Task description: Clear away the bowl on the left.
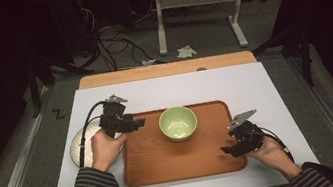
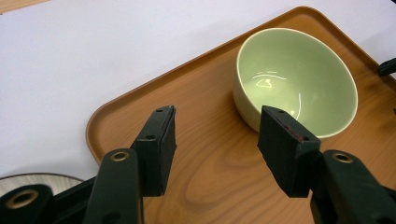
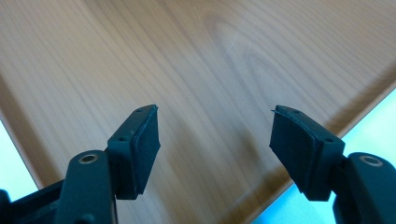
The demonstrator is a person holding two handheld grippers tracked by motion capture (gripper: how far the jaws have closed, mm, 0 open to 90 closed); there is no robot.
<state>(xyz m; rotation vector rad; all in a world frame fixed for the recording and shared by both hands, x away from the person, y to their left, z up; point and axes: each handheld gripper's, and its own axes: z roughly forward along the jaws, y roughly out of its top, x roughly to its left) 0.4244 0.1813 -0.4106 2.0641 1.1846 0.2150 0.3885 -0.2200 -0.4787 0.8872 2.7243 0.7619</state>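
A pale green bowl stands empty and upright on the far middle of a wooden tray. My left gripper hovers over the tray's left edge, pointing right toward the bowl, jaws open with nothing between them. In the left gripper view the bowl lies just beyond the right jaw, and the tray spreads under both jaws of my left gripper. My right gripper is open over the tray's right front corner. In the right gripper view my right gripper has only bare tray wood under its spread jaws.
A grey-rimmed plate lies on the white mat left of the tray, partly under the left hand; its edge peeks in at the lower left of the left gripper view. Beyond the table are cables, a stand's legs and crumpled paper on the floor.
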